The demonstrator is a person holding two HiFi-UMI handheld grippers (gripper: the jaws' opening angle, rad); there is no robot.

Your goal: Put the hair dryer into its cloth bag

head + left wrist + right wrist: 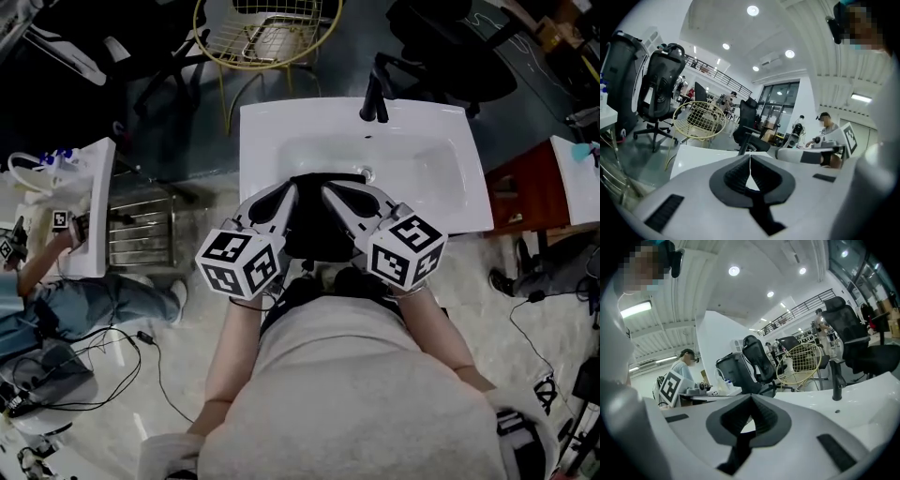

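The white sink (441, 178) fills the middle of my head view. The black cloth bag (314, 230) sits across its near rim, between my two tools. The left gripper (292, 190) has its claw pinched tight on the bag's left top edge. The right gripper (327, 190) has its claw pinched tight on the right top edge. I cannot make out the hair dryer. A black faucet (375, 92) stands at the far rim.
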